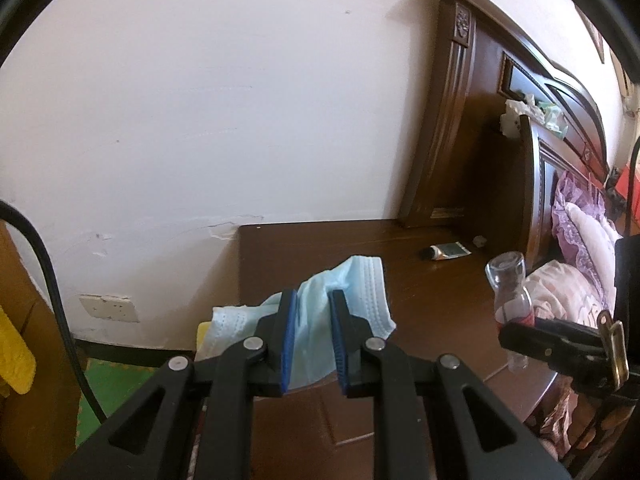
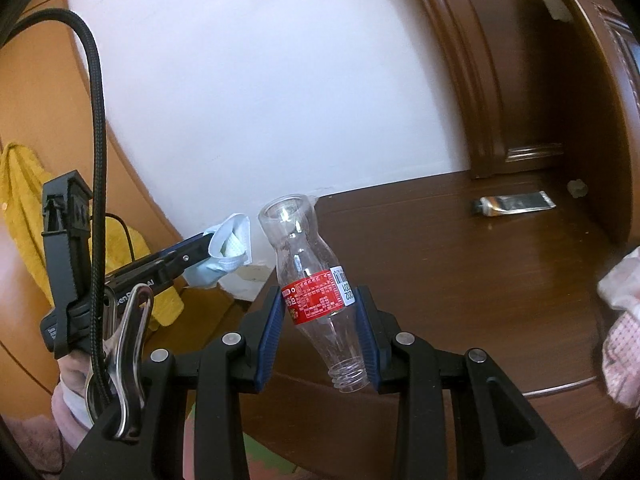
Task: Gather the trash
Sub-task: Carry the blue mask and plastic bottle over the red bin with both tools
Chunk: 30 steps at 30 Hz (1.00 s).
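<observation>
My left gripper (image 1: 313,300) is shut on a crumpled light blue face mask (image 1: 360,292), held in the air over the left edge of a dark wooden bedside table (image 1: 400,248). The right wrist view shows the same mask (image 2: 232,248) pinched at the fingertips of the left gripper (image 2: 200,246). My right gripper (image 2: 318,300) is shut on an empty clear plastic bottle (image 2: 308,276) with a red label, held upside down, its open neck toward the camera. That bottle (image 1: 510,296) also shows at the right of the left wrist view.
A squeezed tube (image 2: 516,202) and a small crumpled scrap (image 2: 577,188) lie at the back of the table. A dark wooden headboard (image 1: 460,120) rises behind it, with bedding (image 1: 576,248) at the right. A white wall, a black cable (image 2: 96,128) and yellow cloth (image 2: 24,200) stand at the left.
</observation>
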Motion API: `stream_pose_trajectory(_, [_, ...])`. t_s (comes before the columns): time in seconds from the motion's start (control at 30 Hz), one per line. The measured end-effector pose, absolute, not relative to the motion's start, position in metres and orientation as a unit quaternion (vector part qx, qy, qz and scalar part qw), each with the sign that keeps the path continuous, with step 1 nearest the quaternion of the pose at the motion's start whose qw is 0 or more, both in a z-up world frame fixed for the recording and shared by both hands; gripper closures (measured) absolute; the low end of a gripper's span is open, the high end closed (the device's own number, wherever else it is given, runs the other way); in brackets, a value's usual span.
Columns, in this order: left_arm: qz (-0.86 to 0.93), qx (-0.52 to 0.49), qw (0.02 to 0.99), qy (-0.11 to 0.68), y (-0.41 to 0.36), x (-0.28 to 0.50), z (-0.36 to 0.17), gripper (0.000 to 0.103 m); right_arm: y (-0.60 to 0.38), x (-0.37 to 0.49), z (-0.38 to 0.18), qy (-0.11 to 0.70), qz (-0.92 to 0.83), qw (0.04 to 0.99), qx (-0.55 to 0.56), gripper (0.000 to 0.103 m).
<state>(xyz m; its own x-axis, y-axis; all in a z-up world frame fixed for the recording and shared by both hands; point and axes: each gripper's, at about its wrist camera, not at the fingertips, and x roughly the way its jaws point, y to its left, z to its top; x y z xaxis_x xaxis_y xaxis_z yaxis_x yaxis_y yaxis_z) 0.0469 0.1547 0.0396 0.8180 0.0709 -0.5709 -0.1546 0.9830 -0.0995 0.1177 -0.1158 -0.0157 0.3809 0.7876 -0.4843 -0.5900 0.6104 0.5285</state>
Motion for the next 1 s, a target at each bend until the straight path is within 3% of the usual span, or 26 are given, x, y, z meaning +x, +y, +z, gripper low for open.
stream_pose_trajectory(1.0, [0.151,-0.105,0.937,0.298,0.228,-0.02,0.027,0.086,-0.041,0.08,-0.021,0.374,0.493,0.777,0.112,0.067])
